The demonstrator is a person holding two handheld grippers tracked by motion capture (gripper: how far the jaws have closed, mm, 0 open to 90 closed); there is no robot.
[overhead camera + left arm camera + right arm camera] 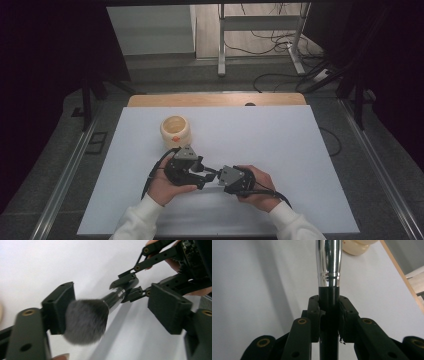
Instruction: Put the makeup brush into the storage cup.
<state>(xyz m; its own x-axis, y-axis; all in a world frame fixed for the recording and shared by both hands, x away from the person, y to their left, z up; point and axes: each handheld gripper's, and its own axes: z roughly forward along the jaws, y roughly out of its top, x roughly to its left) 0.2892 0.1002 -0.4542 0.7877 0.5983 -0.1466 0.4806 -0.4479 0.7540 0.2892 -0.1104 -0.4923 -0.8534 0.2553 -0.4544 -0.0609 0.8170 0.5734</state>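
A makeup brush with a fluffy grey head (85,320), a shiny silver ferrule (329,262) and a black handle is held over the white table. My right gripper (329,315) is shut on the black handle just behind the ferrule; it also appears from the front as the right gripper (127,287). My left gripper (115,311) is open, its two pads wide apart on either side of the bristle head, which brushes against the left pad (61,305). In the high view the left gripper (201,174) and right gripper (218,177) meet tip to tip near the table's front.
A cream, ring-shaped pot (175,131) with an orange spot stands on the white table top (280,150) just beyond the left hand. A wooden strip (215,100) runs along the far edge. Cables and table legs lie on the floor behind.
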